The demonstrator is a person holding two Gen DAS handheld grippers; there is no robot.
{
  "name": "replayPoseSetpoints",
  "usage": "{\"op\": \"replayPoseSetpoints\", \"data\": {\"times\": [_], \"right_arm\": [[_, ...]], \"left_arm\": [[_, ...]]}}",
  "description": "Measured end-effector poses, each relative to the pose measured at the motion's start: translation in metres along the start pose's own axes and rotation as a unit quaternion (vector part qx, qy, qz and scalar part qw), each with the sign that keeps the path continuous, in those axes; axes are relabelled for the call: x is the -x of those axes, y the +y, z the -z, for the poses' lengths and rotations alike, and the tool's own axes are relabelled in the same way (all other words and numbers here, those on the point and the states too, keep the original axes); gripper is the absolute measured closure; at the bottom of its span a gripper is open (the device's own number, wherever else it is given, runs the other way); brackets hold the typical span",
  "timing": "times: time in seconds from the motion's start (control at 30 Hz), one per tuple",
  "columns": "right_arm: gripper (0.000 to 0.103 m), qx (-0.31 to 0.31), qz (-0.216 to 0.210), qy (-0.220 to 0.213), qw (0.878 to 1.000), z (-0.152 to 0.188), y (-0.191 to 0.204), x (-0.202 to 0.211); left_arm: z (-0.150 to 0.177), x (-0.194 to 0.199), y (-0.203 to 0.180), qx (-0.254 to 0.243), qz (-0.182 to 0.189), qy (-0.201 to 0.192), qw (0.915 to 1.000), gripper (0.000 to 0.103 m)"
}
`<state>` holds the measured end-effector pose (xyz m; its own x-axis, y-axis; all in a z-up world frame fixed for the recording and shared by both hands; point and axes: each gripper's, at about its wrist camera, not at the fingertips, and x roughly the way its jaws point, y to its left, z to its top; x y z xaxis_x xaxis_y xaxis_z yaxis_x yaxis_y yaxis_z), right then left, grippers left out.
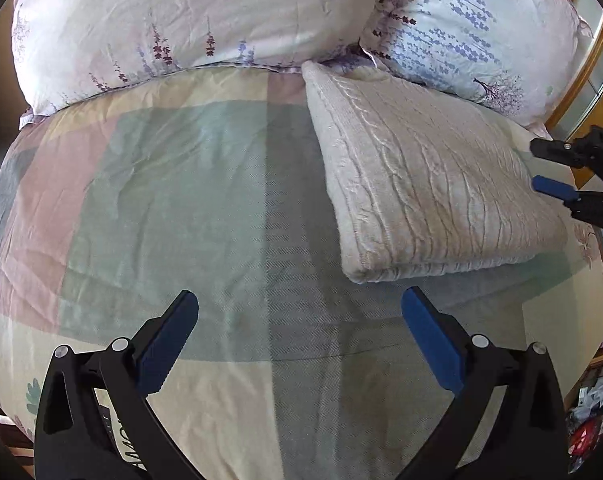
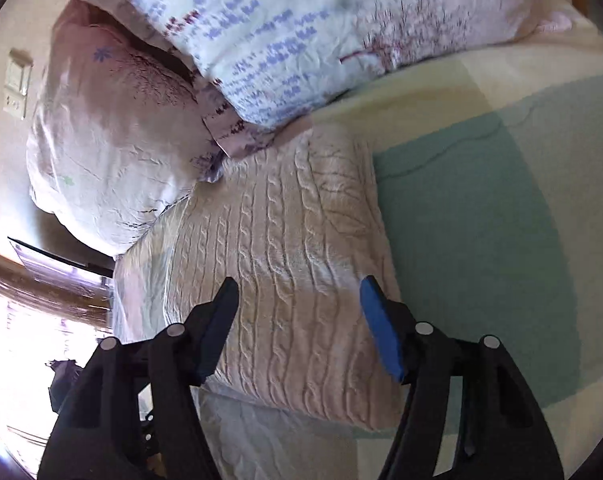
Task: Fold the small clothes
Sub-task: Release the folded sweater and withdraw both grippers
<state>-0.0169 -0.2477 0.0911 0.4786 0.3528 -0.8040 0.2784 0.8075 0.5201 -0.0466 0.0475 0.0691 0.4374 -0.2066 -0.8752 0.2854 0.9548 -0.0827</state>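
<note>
A cream cable-knit sweater (image 1: 429, 184) lies folded into a thick rectangle on the bed, at the right of the left wrist view. It also fills the middle of the right wrist view (image 2: 293, 264). My left gripper (image 1: 299, 308) is open and empty, above the bedspread just short of the sweater's near left corner. My right gripper (image 2: 299, 296) is open and empty, hovering over the sweater's near part. It also shows at the right edge of the left wrist view (image 1: 541, 164), beside the sweater's right side.
Two floral pillows (image 1: 189, 20) (image 1: 477, 28) lie along the head of the bed, touching the sweater's far edge. The bedspread (image 1: 173, 200) has pastel green, pink and cream blocks. A wooden frame (image 1: 593, 64) stands at the right.
</note>
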Motion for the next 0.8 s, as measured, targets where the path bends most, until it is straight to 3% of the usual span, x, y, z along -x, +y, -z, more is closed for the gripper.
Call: {"op": "replayPoseSetpoints", "data": {"times": [0.03, 0.07, 0.2, 0.33, 0.5, 0.63, 0.7, 0.8], "right_arm": [[0.019, 0.027, 0.038, -0.018, 0.999, 0.010, 0.005, 0.015], [0.016, 0.040, 0.057, -0.027, 0.997, 0.012, 0.003, 0.026], [0.015, 0.056, 0.111, -0.012, 0.992, 0.055, -0.013, 0.042], [0.015, 0.100, 0.165, 0.040, 0.980, 0.092, -0.007, 0.000], [0.002, 0.096, 0.188, 0.067, 0.975, 0.101, 0.001, -0.030], [0.002, 0.116, 0.232, 0.069, 0.963, 0.105, 0.009, -0.040], [0.002, 0.129, 0.255, 0.076, 0.955, 0.108, 0.013, -0.044], [0.002, 0.112, 0.257, 0.092, 0.956, 0.105, 0.010, -0.046]], "left_arm": [[0.000, -0.001, -0.004, -0.004, 0.000, 0.003, 1.0000, 0.001], [0.001, -0.003, -0.007, -0.007, -0.001, 0.007, 1.0000, 0.001], [0.004, -0.013, -0.017, -0.015, -0.006, 0.027, 0.9995, 0.001], [0.009, -0.027, -0.022, -0.002, 0.002, 0.059, 0.9983, 0.001], [0.011, -0.033, -0.030, -0.006, -0.022, 0.069, 0.9973, 0.001], [0.008, -0.041, -0.042, -0.037, -0.056, 0.097, 0.9931, 0.001], [0.005, -0.044, -0.040, -0.016, -0.054, 0.118, 0.9914, 0.001], [-0.001, -0.050, -0.041, -0.015, -0.055, 0.145, 0.9878, 0.001]]}}
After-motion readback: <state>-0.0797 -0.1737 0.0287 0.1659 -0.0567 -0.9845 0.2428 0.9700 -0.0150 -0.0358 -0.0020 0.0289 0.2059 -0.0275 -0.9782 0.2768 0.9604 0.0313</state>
